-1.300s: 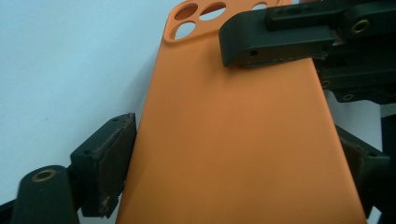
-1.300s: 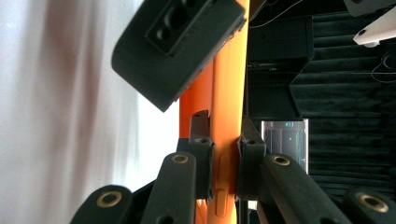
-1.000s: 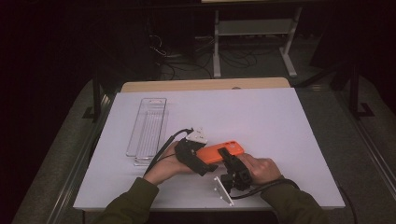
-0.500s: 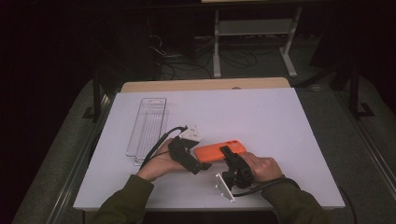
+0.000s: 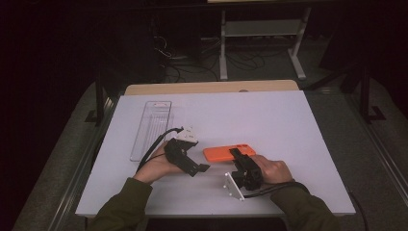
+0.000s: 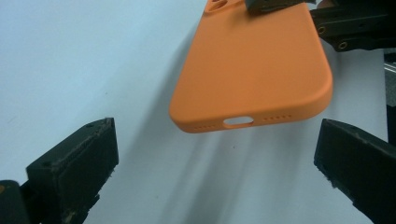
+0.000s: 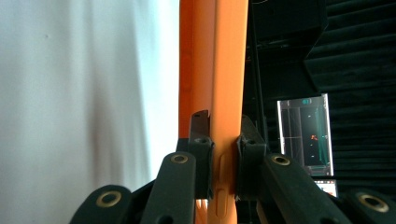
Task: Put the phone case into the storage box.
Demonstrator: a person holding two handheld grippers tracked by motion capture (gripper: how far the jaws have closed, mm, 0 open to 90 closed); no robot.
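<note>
A: Orange phone case, lower centre of the high view, is pinched at one long edge by the right gripper.

B: Left gripper, spread wide, faces its short ported end, jaws having just opened.

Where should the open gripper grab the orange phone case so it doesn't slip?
Probably at the free bottom end of the orange phone case, coming in from the left, jaws either side of its thin long edges. The right gripper already pinches the other end, and the left gripper faces the rounded end with the port slot.
</note>
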